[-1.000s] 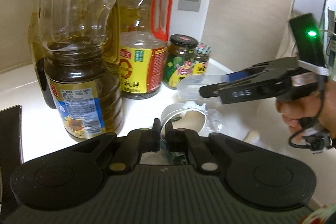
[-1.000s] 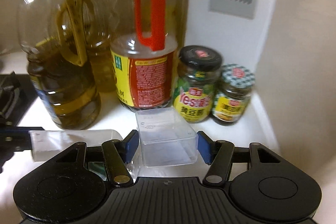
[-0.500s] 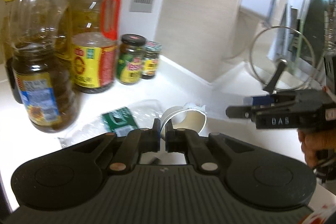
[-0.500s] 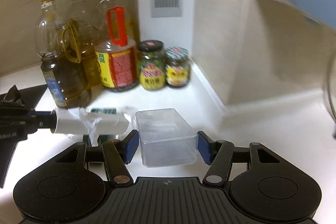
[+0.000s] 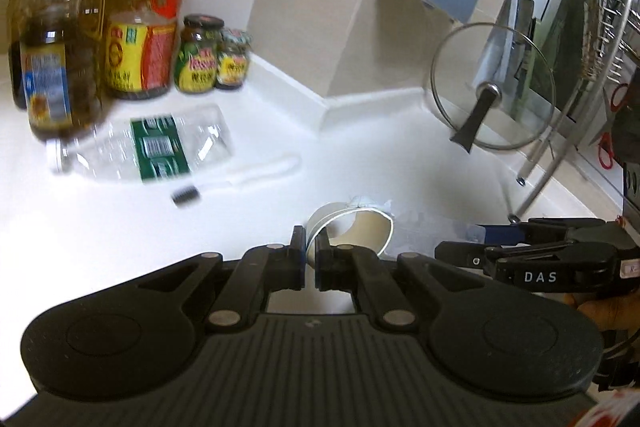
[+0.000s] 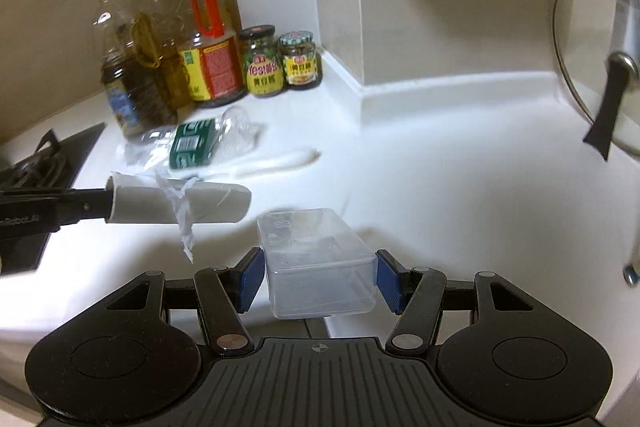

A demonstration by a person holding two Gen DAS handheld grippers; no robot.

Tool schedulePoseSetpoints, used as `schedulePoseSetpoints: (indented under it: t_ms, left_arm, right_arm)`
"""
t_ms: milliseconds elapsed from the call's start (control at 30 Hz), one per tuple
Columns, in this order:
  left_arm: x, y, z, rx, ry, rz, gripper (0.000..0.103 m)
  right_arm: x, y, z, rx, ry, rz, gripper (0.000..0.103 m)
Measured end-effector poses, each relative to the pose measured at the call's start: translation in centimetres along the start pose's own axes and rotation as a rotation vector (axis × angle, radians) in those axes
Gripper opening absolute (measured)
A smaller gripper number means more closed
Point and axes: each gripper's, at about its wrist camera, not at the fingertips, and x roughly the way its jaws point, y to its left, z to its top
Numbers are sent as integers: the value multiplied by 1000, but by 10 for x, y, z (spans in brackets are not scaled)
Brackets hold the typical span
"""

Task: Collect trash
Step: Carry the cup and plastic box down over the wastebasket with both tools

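Note:
My left gripper is shut on the rim of a white cardboard roll with a torn paper scrap; the roll also shows in the right wrist view, held above the counter. My right gripper is shut on a clear plastic box, and shows at the right of the left wrist view. A crushed clear bottle with a green label and a white toothbrush lie on the white counter.
Several oil bottles and two jars stand in the back corner. A glass pot lid leans at the right beside a metal rack. A black stove is at the left.
Both grippers have pulled back and risen away from the corner, carrying the roll and the box. The crushed bottle and toothbrush have come into view on the counter.

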Motion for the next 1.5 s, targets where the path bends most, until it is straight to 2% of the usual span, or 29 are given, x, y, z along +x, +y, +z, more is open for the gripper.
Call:
schedulePoseSetpoints:
  t_ms: [233, 467, 633, 1067, 1500]
  left_arm:
    - [-23, -38, -45, -42, 44, 42, 3]
    - [-36, -49, -74, -58, 114, 42, 3]
    - [-31, -47, -92, -24, 180, 24, 3]
    - [-10, -25, -129, 23, 288, 29, 3]
    - [8, -15, -154, 43, 370, 32, 3]
  right_arm:
    - [-33, -7, -42, -47, 39, 63, 60]
    - [-44, 8, -80, -92, 113, 109, 60]
    - [-33, 20, -103, -97, 172, 84, 60]
    - [-3, 38, -143, -94, 288, -5, 60]
    - [19, 51, -156, -130, 326, -42, 60]
